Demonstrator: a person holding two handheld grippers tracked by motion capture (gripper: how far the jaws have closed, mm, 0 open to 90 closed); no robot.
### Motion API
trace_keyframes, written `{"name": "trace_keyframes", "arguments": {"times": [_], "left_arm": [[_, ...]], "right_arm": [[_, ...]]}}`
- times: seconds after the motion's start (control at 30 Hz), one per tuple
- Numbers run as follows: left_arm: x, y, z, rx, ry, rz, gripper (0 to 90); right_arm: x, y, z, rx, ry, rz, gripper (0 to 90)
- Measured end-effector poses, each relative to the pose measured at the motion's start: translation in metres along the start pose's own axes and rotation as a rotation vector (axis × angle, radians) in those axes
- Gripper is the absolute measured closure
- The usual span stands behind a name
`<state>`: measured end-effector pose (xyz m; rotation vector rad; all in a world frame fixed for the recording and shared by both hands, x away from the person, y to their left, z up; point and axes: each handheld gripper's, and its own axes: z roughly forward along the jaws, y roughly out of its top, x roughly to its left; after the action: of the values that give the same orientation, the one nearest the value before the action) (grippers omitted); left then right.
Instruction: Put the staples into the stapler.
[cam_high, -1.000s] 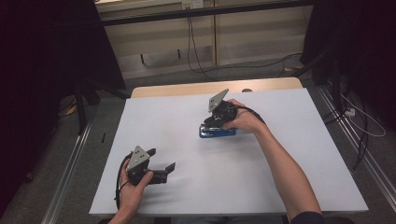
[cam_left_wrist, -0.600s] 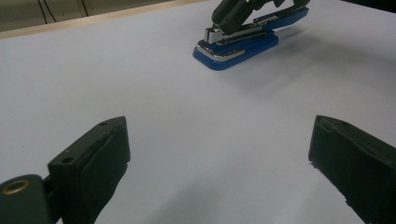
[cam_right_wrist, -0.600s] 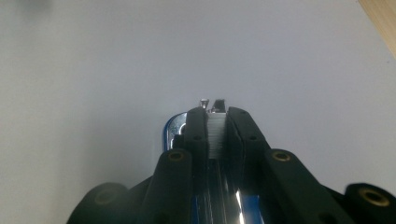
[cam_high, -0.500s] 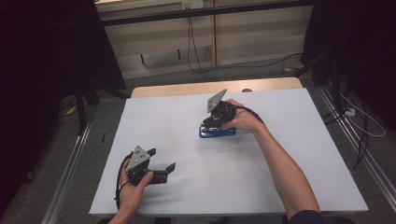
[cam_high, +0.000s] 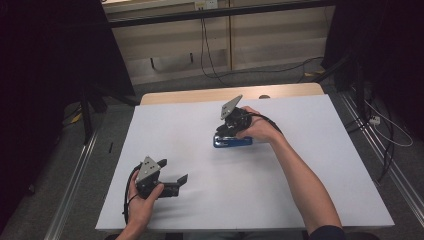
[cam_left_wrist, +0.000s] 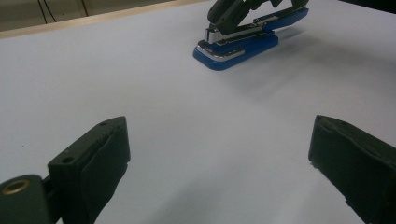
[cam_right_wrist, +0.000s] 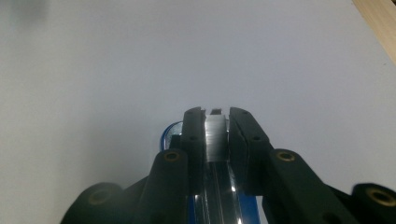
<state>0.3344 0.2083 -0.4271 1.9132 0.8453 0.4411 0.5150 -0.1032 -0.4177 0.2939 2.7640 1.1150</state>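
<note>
Already the right tool (cam_right_wrist: 215, 122) is pinching the stiff, slippery metal top of the blue stapler (cam_left_wrist: 238, 44), likely heavy, while the left tool (cam_left_wrist: 219, 149) is waiting spread.

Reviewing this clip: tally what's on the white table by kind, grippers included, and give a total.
Blue stapler: 1
Handheld grippers: 2, the left gripper and the right gripper
Total: 3

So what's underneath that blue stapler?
The blue stapler lies flat on the white table; nothing else shows beneath it. The right gripper covers its top, jaws either side of the metal arm.
</note>
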Motion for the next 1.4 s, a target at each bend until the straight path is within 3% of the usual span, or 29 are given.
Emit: {"name": "trace_keyframes", "arguments": {"times": [0.83, 1.17, 1.3, 1.4], "left_arm": [[-0.0003, -0.0002, 0.0005, 0.000, 0.000, -0.001, 5.8], [-0.0002, -0.0004, 0.0006, 0.002, 0.001, -0.003, 5.8], [-0.0003, -0.0004, 0.0009, 0.000, 0.000, -0.003, 5.8], [-0.0004, -0.0004, 0.0010, 0.001, 0.001, -0.002, 5.8]], "right_arm": [[0.0022, 0.0029, -0.0002, -0.010, -0.006, 0.006, 77.4], [0.0012, 0.0012, -0.0036, -0.018, -0.015, 0.028, 73.7], [0.0017, -0.0015, -0.0064, -0.044, -0.026, 0.062, 70.0], [0.0033, -0.0051, -0.0066, -0.046, -0.036, 0.082, 62.5]]}}
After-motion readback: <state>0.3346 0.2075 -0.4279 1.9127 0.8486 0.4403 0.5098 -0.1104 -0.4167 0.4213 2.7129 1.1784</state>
